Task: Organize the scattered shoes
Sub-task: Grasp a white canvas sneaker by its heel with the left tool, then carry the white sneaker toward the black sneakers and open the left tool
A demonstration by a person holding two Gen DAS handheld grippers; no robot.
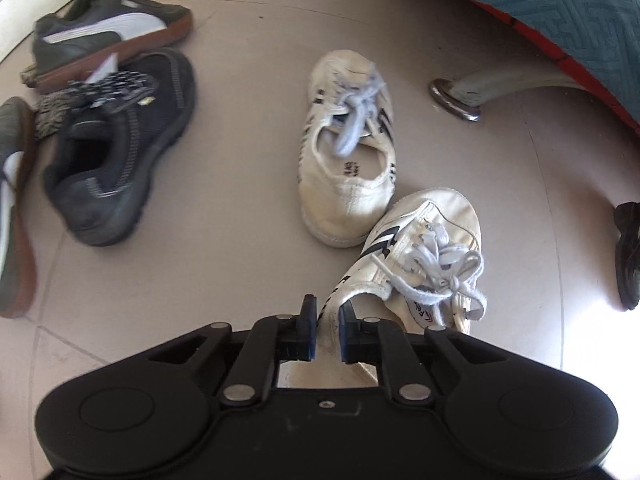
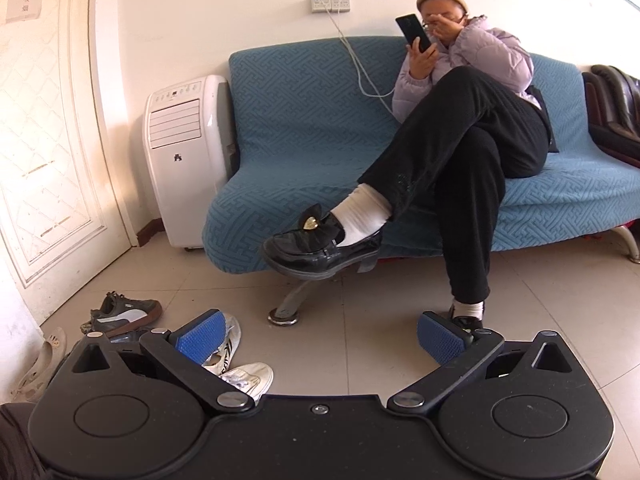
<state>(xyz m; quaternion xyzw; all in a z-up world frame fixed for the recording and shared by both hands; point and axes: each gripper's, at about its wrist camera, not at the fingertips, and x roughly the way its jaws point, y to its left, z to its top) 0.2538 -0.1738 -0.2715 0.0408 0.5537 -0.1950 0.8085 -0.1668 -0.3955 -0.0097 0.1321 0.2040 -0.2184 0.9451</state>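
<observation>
On the tiled floor [image 1: 240, 32] beside a blue sofa [image 2: 304, 128], the left gripper [image 1: 327, 330] pinches the near white sneaker's [image 1: 420, 256] heel; its mate [image 1: 346, 152] touches it ahead. Dark shoes [image 1: 120, 148] crowd left, apparently overlapping. The right gripper [image 2: 320, 346] hangs wide, empty.

The right gripper [image 2: 320, 340] hangs above the tiled floor [image 2: 380, 320] with its blue pads [image 2: 198, 338] spread wide and nothing between them. Behind the left pad lie two white shoes [image 2: 248, 376] side by side, partly hidden by it. Farther left, near the door [image 2: 48, 140], sits a dark sneaker [image 2: 126, 312] with a brown sole. A person [image 2: 472, 112] sits cross-legged on a blue sofa [image 2: 304, 120], holding a phone [image 2: 414, 32]. A white air cooler [image 2: 184, 156] stands just beside the sofa's left end.
</observation>
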